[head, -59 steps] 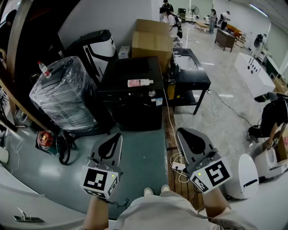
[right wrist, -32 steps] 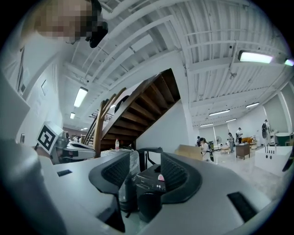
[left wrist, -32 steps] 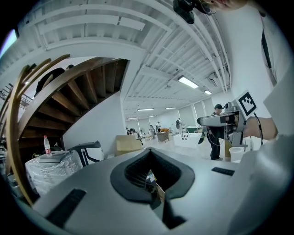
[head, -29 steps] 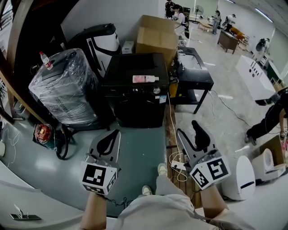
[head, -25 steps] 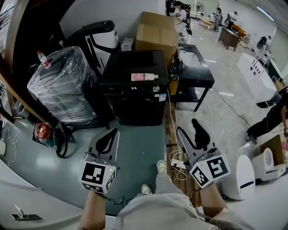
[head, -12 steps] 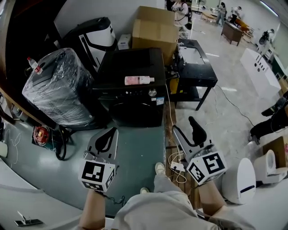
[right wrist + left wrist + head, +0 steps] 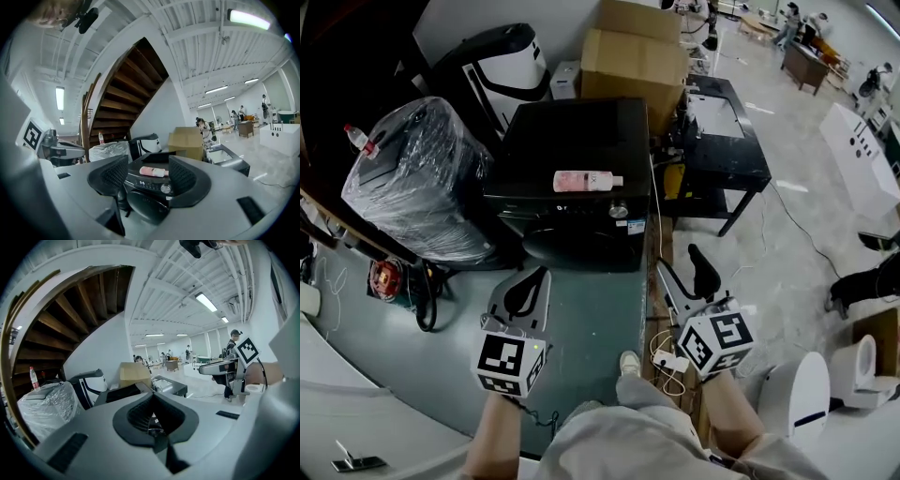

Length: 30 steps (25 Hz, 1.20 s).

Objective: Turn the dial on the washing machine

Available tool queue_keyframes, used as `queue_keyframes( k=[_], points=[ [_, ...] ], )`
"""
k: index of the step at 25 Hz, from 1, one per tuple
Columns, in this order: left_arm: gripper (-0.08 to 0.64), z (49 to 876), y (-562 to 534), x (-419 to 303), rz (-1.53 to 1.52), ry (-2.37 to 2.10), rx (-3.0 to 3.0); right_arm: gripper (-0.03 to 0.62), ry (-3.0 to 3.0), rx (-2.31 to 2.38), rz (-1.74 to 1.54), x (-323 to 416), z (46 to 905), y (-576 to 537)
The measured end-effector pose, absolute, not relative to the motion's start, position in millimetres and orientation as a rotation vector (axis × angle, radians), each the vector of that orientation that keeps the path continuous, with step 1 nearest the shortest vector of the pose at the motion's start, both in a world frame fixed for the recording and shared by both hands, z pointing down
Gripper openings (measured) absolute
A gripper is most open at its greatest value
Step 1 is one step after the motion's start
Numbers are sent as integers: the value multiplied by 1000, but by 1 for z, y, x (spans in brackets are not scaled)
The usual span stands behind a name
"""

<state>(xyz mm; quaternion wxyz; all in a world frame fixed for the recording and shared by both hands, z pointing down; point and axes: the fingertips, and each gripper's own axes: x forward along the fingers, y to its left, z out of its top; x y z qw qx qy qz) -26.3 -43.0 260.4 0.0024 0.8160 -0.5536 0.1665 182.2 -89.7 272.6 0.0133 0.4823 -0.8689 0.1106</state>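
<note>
The right gripper (image 7: 680, 262), shut shortly before, is now spread and empty, with the dial (image 7: 165, 188) of the washing machine (image 7: 572, 141) framed well ahead for grasping, while the left gripper (image 7: 525, 291) is kept clenched.

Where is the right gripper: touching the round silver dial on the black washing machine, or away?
Apart. Head view shows floor between the right gripper and the round silver dial.
</note>
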Motion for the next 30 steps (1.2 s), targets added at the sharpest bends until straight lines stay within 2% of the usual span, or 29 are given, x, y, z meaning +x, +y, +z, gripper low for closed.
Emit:
queue_keyframes(
  k=[6,20,30],
  points=[
    [20,281,-94,-22,439,-1820,2448,298,-2699,1528,522,182,314,-153],
    [20,346,-165,-44,485,-1775,2432,308,-2568,1524,769,143,422,-248],
    [20,405,-209,-69,490,-1709,2539,311,-2474,1579,642,115,490,-287]
  ],
)
